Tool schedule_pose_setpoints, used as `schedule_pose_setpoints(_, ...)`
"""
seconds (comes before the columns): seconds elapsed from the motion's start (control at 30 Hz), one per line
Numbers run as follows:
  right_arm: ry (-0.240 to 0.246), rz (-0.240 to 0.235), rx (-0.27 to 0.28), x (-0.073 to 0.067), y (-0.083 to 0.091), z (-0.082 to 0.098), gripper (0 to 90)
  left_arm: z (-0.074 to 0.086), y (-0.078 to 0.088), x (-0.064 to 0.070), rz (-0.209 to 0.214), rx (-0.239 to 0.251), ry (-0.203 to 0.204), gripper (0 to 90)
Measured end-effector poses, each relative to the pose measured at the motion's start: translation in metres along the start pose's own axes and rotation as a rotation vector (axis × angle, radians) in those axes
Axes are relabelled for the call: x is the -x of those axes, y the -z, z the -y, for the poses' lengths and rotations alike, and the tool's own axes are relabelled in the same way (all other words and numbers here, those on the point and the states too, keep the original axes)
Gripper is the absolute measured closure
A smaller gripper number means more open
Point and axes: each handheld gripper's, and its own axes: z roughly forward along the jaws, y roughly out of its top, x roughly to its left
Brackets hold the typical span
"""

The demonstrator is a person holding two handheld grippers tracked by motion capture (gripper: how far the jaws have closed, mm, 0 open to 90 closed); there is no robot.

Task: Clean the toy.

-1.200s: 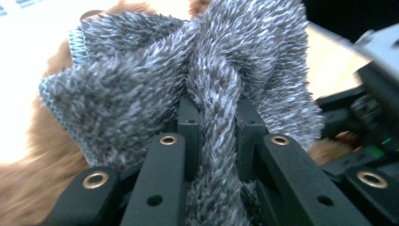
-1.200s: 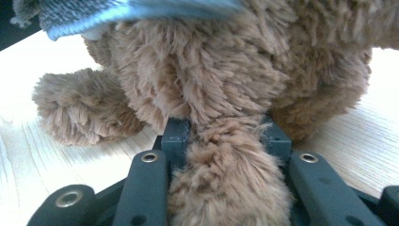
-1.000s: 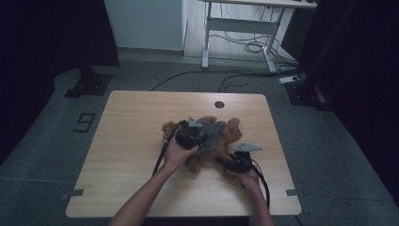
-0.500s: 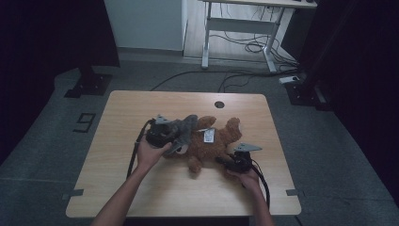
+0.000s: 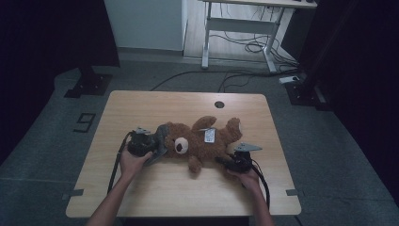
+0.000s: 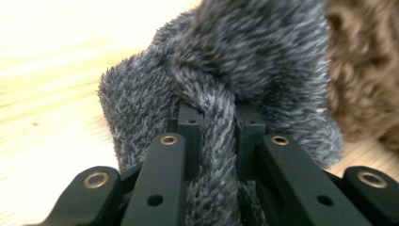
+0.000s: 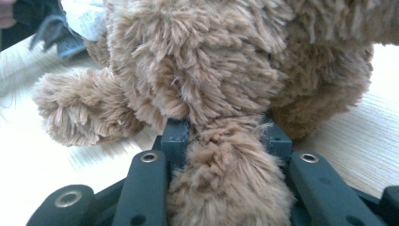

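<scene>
A brown teddy bear (image 5: 200, 141) is lying on its back across the middle of the wooden table (image 5: 155, 101), head toward the person's left. The left gripper (image 5: 147, 146) is pinching a fold of grey fleece (image 6: 221, 75) right beside the bear's head, jaws nearly closed on it. The right gripper (image 5: 230, 162) is clamping a furry limb of the bear (image 7: 226, 188) at its lower side, jaws nearly closed too.
</scene>
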Motion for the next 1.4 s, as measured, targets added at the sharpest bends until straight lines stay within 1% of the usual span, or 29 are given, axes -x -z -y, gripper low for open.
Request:
schedule_pose_setpoints(0.07, 0.001, 0.003, 0.0, 0.0, 0.0, 0.0, 63.9, -0.011, 0.013, 0.002, 0.013, 0.04, -0.002, 76.8)
schedule_pose_setpoints(0.13, 0.01, 0.011, 0.002, -0.001, -0.001, -0.001, 64.0, -0.024, 0.024, 0.008, 0.028, 0.075, -0.014, 76.8)
schedule_pose_setpoints(0.23, 0.041, 0.039, 0.002, -0.004, -0.003, -0.002, 64.2, -0.048, 0.028, 0.023, 0.042, 0.099, -0.05, 76.7)
schedule_pose_setpoints(0.33, 0.058, 0.058, 0.006, -0.005, -0.005, -0.003, 64.3, -0.072, 0.024, 0.04, 0.078, 0.111, -0.07, 76.6)
schedule_pose_setpoints(0.37, 0.06, 0.063, 0.009, -0.005, -0.005, -0.003, 64.3, -0.079, 0.021, 0.045, 0.081, 0.104, -0.081, 76.6)
schedule_pose_setpoints(0.4, 0.063, 0.068, 0.01, -0.005, -0.006, -0.004, 64.3, -0.084, 0.017, 0.051, 0.078, 0.102, -0.092, 76.6)
schedule_pose_setpoints(0.5, 0.066, 0.075, 0.013, -0.004, -0.007, -0.005, 64.3, -0.096, -0.001, 0.06, 0.061, 0.055, -0.113, 76.5)
schedule_pose_setpoints(0.57, 0.066, 0.069, 0.012, -0.003, -0.007, -0.005, 64.3, -0.096, -0.013, 0.06, 0.067, 0.013, -0.103, 76.5)
schedule_pose_setpoints(0.6, 0.063, 0.065, 0.013, -0.003, -0.007, -0.005, 64.3, -0.094, -0.018, 0.059, 0.072, 0.002, -0.099, 76.5)
schedule_pose_setpoints(0.67, 0.061, 0.06, 0.014, -0.002, -0.007, -0.005, 64.1, -0.088, -0.022, 0.057, 0.085, 0.004, -0.089, 76.6)
schedule_pose_setpoints(0.7, 0.06, 0.057, 0.015, -0.002, -0.007, -0.005, 64.0, -0.085, -0.022, 0.055, 0.098, 0.001, -0.083, 76.7)
schedule_pose_setpoints(0.77, 0.058, 0.051, 0.012, -0.001, -0.006, -0.005, 62.0, -0.079, -0.021, 0.052, 0.129, 0.001, -0.062, 76.7)
schedule_pose_setpoints(0.8, 0.051, 0.049, 0.01, -0.001, -0.006, -0.004, 60.1, -0.075, -0.019, 0.05, 0.152, 0.0, -0.044, 76.8)
schedule_pose_setpoints(0.87, 0.06, 0.051, 0.008, -0.002, -0.005, -0.003, 56.3, -0.069, -0.017, 0.048, 0.174, -0.005, -0.036, 77.0)
schedule_pose_setpoints(0.93, 0.067, 0.063, 0.003, -0.004, -0.004, -0.002, 51.2, -0.063, -0.014, 0.046, 0.198, -0.004, -0.029, 77.2)
schedule_pose_setpoints(1.0, 0.059, 0.078, -0.003, -0.005, -0.003, -0.002, 45.4, -0.057, -0.012, 0.046, 0.211, 0.003, -0.025, 77.4)
schedule_pose_setpoints(1.07, 0.041, 0.082, 0.0, -0.004, -0.002, -0.002, 40.3, -0.051, -0.01, 0.046, 0.218, 0.012, -0.03, 77.6)
schedule_pose_setpoints(1.13, 0.037, 0.086, 0.007, -0.003, 0.0, -0.003, 37.2, -0.047, -0.008, 0.046, 0.222, 0.023, -0.032, 77.7)
schedule_pose_setpoints(1.2, 0.03, 0.083, 0.024, -0.002, 0.005, -0.005, 34.8, -0.043, -0.007, 0.048, 0.222, 0.03, -0.036, 77.8)
schedule_pose_setpoints(1.3, 0.004, 0.079, 0.077, -0.001, 0.015, -0.008, 30.9, -0.038, -0.004, 0.051, 0.226, 0.038, -0.038, 77.9)
schedule_pose_setpoints(1.4, -0.037, 0.107, 0.149, -0.002, 0.03, -0.018, 26.9, -0.032, -0.002, 0.055, 0.229, 0.041, -0.052, 78.1)
